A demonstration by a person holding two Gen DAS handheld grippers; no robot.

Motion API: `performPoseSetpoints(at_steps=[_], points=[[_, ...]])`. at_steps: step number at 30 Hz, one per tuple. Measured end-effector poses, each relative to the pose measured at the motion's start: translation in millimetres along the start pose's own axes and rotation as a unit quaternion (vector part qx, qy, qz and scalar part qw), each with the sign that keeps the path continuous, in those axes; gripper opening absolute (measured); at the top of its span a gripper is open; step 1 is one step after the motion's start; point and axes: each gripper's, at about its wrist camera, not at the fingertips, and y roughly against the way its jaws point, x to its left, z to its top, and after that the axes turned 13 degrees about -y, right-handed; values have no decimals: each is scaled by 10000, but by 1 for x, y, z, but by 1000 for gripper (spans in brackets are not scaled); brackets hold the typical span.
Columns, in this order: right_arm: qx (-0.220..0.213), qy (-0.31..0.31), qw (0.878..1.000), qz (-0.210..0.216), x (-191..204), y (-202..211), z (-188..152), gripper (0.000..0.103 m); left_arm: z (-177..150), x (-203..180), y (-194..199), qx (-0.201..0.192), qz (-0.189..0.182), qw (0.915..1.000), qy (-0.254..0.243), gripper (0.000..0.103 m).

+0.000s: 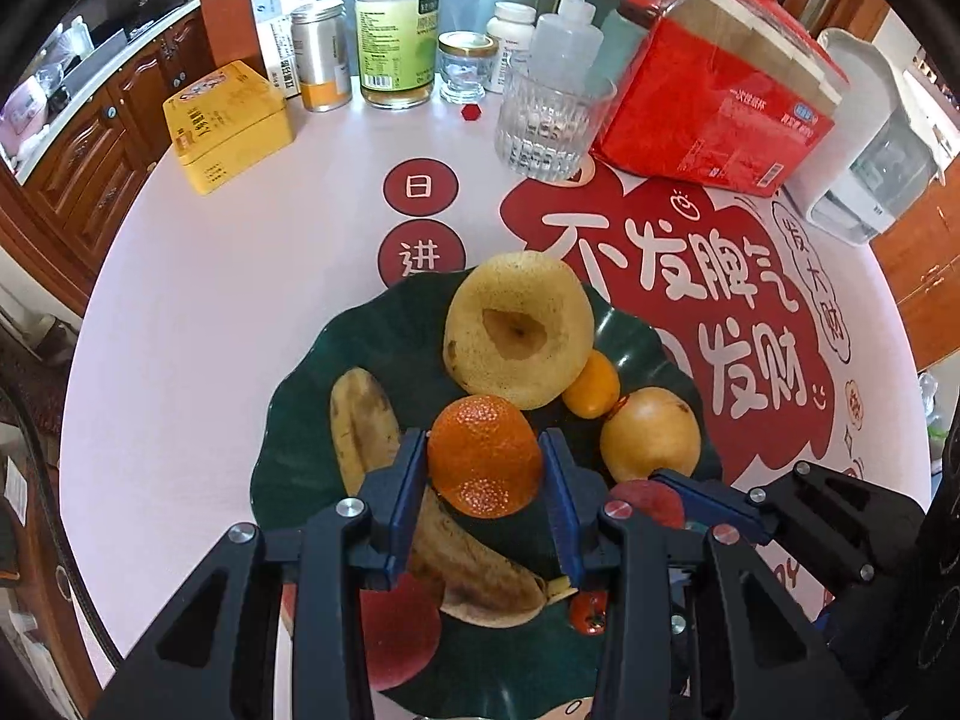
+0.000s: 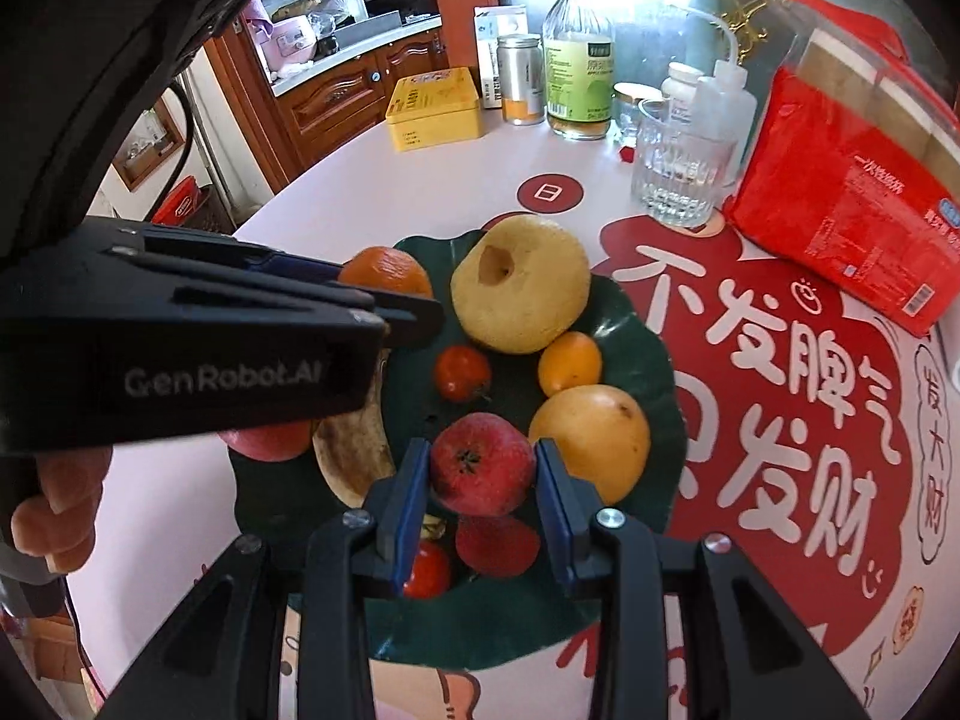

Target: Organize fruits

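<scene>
A dark green leaf-shaped plate (image 1: 288, 420) (image 2: 654, 348) holds several fruits. My left gripper (image 1: 485, 468) is shut on an orange mandarin (image 1: 483, 456), held above the plate; it also shows in the right wrist view (image 2: 387, 270). My right gripper (image 2: 483, 468) is shut on a small red apple (image 2: 480, 462) above the plate. On the plate lie a large yellow pear (image 1: 519, 330) (image 2: 519, 285), a banana (image 1: 360, 420), a small orange kumquat (image 1: 593, 384) (image 2: 570, 363), a yellow round fruit (image 1: 651, 432) (image 2: 594, 438) and small red fruits (image 2: 462, 372).
At the table's far edge stand a yellow tin (image 1: 228, 123), a metal can (image 1: 321, 54), a glass bottle (image 1: 396, 24), a small jar (image 1: 465, 66), a squeeze bottle (image 1: 567, 42), a ribbed glass (image 1: 549, 126) and a red box (image 1: 720, 96). A white appliance (image 1: 864, 138) sits at right.
</scene>
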Motion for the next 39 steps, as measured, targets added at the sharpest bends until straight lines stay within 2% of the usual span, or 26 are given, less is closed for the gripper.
performPoseSetpoints(at_steps=[13, 14, 18, 20, 29, 34, 39], points=[[20, 84, 10000, 27, 7, -7, -2, 36, -3, -9, -8, 39, 117, 9998, -181, 39], [-3, 112, 9999, 19, 8, -6, -3, 37, -3, -10, -7, 29, 131, 9998, -178, 43], [-142, 194, 9997, -40, 10, 0, -5, 44, -5, -12, 0, -117, 156, 9997, -144, 77], [-214, 214, 9995, -36, 10, 3, -6, 47, -6, -14, 4, -203, 179, 9995, -129, 82], [-342, 123, 9993, 11, 7, 23, -18, 49, -17, -22, 21, -218, 198, 9996, 13, 83], [-343, 16, 9994, -23, 3, 34, -24, 49, -30, -30, 40, -284, 283, 9992, 79, 84], [-371, -143, 9992, -46, -3, 50, -35, 49, -47, -43, 65, -404, 348, 9985, 155, 89]])
